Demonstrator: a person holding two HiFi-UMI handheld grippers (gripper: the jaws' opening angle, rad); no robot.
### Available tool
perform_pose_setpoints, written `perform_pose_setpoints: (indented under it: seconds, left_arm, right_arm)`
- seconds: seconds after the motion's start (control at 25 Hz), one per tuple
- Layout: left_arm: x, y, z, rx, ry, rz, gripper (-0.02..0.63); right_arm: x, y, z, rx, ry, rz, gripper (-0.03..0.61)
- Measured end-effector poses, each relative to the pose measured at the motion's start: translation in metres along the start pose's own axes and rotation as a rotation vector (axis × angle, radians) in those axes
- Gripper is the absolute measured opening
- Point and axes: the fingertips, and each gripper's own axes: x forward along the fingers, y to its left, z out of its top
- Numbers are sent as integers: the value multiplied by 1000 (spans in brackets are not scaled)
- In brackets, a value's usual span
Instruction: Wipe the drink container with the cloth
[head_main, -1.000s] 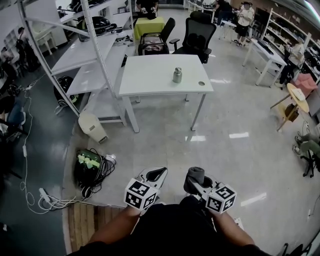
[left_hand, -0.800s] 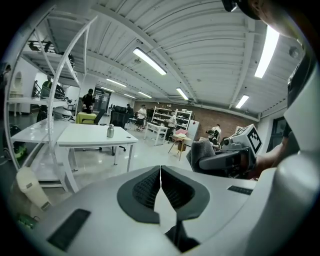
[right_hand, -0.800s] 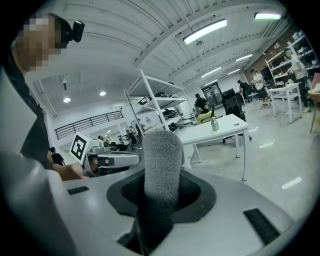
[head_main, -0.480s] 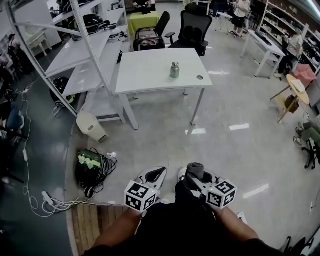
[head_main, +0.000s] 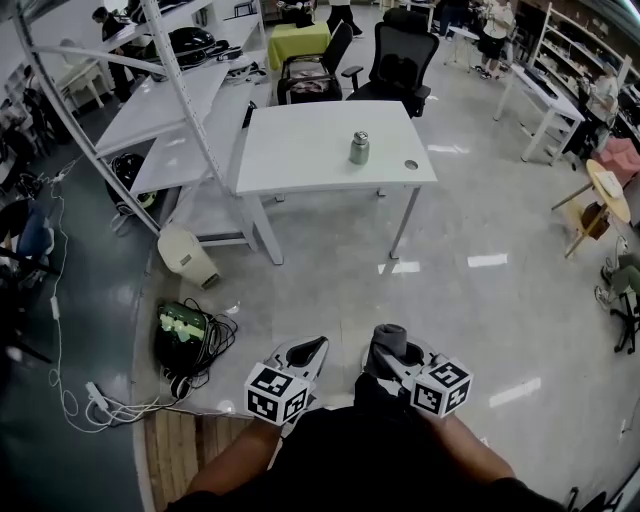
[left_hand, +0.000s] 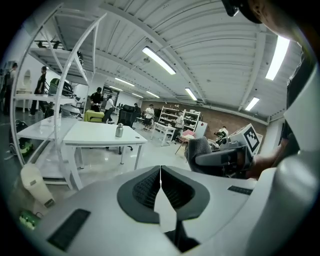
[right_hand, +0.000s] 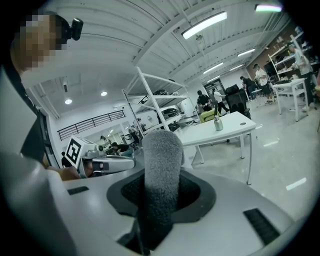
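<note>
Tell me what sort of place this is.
Probably a lab or workshop hall. It has white work tables, a metal shelving rack loaded with gear, office chairs, and loose cables on the bare floor.

A white desk (head_main: 300, 150) stands well ahead of my jaws, a black chair (head_main: 400, 62) beyond it, tangled cables (head_main: 190, 342) to their left.

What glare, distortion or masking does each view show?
Head view: light streaks glare on the glossy floor, rack posts bow. Left gripper view: fisheye, dark corners. Right gripper view: mosaic patch top left, cloth looms large.
</note>
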Motion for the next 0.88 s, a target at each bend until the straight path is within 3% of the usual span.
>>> perform_pose_setpoints:
  seconds: [0.4, 0.88]
  left_arm:
    - [83, 14, 71, 70, -10, -27, 17]
    - [188, 40, 130, 10, 13, 3, 17]
  right_arm:
    - [21, -78, 62, -4, -60, 0, 112]
    - [46, -176, 125, -8, -21, 70, 110]
